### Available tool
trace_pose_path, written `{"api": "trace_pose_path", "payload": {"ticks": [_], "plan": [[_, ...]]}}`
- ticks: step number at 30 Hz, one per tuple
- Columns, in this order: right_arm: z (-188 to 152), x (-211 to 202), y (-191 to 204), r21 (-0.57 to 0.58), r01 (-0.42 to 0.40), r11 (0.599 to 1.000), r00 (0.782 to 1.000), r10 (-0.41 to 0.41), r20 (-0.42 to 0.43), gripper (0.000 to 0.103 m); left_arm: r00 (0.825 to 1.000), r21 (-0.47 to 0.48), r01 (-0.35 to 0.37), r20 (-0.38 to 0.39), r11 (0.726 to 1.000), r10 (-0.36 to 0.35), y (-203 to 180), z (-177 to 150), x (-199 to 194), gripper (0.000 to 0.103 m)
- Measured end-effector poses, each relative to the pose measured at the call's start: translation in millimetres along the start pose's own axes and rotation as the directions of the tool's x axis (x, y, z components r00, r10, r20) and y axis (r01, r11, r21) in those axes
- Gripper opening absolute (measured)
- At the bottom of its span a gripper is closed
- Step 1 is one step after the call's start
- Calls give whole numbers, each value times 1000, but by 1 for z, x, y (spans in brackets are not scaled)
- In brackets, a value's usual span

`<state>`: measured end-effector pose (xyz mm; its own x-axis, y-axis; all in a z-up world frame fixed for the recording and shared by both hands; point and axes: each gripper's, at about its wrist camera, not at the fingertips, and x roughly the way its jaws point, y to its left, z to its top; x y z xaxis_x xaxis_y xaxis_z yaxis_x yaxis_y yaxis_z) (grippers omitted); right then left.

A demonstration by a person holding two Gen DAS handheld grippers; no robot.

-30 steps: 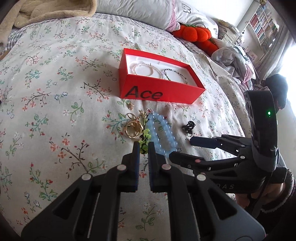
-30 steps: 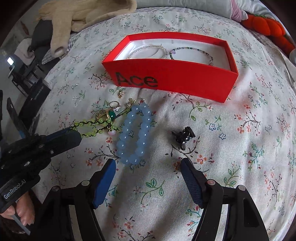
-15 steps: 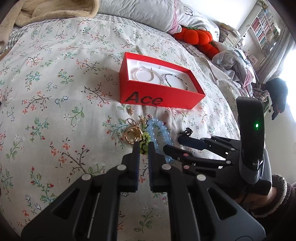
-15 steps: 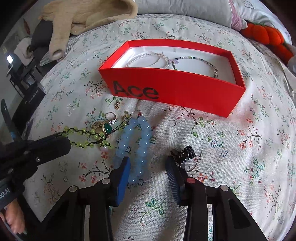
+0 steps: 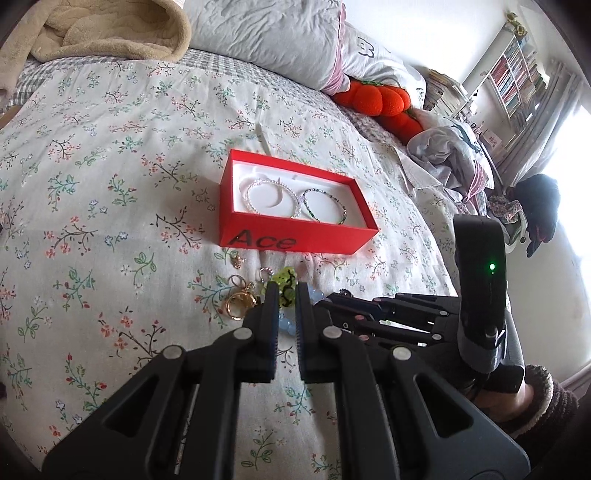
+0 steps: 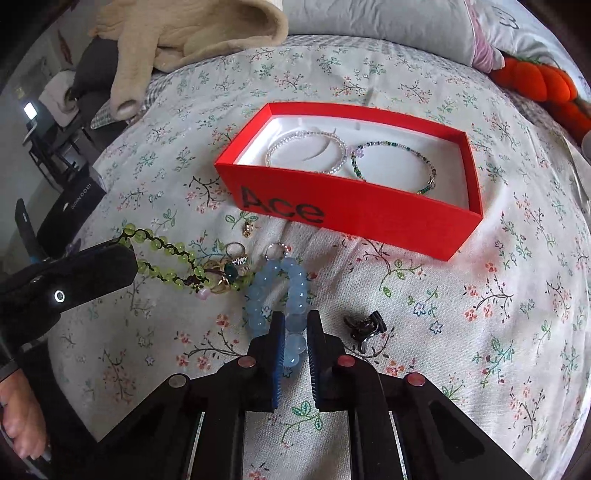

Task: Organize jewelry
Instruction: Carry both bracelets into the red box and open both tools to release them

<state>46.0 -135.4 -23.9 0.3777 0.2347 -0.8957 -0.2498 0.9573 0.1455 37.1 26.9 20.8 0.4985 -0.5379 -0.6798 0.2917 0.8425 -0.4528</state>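
**Right wrist view: both grippers pinching bracelets beside the red box**

The floral bedspread [image 6: 480,332] fills the scene, with a beige blanket [image 6: 192,33] and grey pillow [image 6: 388,26] at its far edge and an orange plush [image 6: 543,85] off to the right. On the spread sits the open red box [image 6: 369,218] marked "Ace", white-lined, holding a clear beaded bracelet [image 6: 306,147] on the left and a green beaded bracelet [image 6: 395,162] just beside it on the right.

In front of the box, the right gripper [image 6: 295,332] has its fingers pressed in on the near end of the blue bead bracelet [image 6: 277,291], whose far end lies near the box's front wall. The left gripper [image 5: 285,295] is closed narrowly on the green bead strand [image 6: 166,254]; in the right wrist view the strand runs from its tip to a small tangle of gold rings [image 6: 229,269] touching the blue beads' left side. Whether the strand is lifted clear of the cloth, I cannot tell.

A black hair clip [image 6: 364,325] lies just right of the right gripper's fingers. A tiny gold charm [image 6: 248,229] rests alone near the box's front left corner.
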Motion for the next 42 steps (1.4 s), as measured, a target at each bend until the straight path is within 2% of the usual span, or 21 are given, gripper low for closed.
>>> {"api": "trace_pose_path", "payload": {"ticks": [13,21,24,26,32,42], "plan": [[42,-72,-21,74,-59,996,984,46,169,12,996,20,26,89,999,-28,-23,44,-1,9],[70,-96,-49,169,-91,981,964,45,262,12,986,28,107,125,994,-109,-45,69,14,9],[77,-97,-56,193,-90,977,958,32,284,12,981,19,163,106,986,-164,-45,76,30,10],[80,-94,-60,204,-76,976,956,14,292,12,983,-31,176,61,984,-174,-34,77,48,9],[87,-74,-69,235,-55,970,963,-11,271,12,998,-116,65,4,991,-65,8,72,79,9],[98,-55,-52,210,-109,972,964,51,262,12,996,-40,-85,-26,996,84,15,67,89,9]]}}
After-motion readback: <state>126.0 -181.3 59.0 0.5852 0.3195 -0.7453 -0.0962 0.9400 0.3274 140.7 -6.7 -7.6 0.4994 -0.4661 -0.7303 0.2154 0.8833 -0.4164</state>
